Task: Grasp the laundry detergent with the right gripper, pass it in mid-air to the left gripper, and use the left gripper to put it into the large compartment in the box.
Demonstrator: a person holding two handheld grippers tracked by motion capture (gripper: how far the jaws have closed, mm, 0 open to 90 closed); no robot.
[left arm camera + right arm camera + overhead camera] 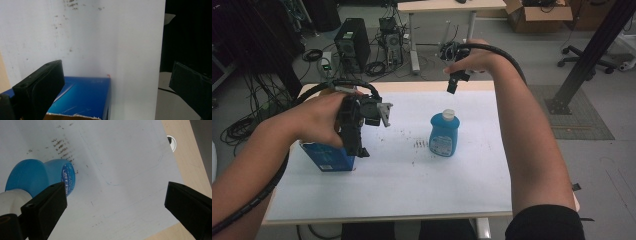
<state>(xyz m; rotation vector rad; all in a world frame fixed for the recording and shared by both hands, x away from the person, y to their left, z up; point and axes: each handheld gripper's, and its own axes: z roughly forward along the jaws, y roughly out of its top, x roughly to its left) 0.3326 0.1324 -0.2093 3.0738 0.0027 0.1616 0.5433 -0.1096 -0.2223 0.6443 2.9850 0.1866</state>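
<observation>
High view: we see the left gripper (pixel 362 131) held low over a blue box (pixel 328 157) that stands near the left edge of the table (pixel 462 200), on the white sheet (pixel 422 185) covering it. The right gripper (pixel 453 86) hangs above the far edge, well apart from the blue bottle (pixel 444 134) standing upright near the middle, white cap (pixel 448 114) on.

Left gripper view: jaws spread wide, holding nothing; the box (pixel 82 97) sits below and between them, its torn top edge showing. We judge it light cardboard, stiff on its faces but crushable at the open top, so take it across the two broad sides, lower down.

Right gripper view: jaws wide apart, empty; the bottle (pixel 37 176) lies low at the left, beside one jaw, not between them. Plastic, smooth, probably slippery; whether it is full we cannot tell, so weight is uncertain. We would grip the neck under the cap (pixel 12 200), or the narrow shoulders, squarely.
</observation>
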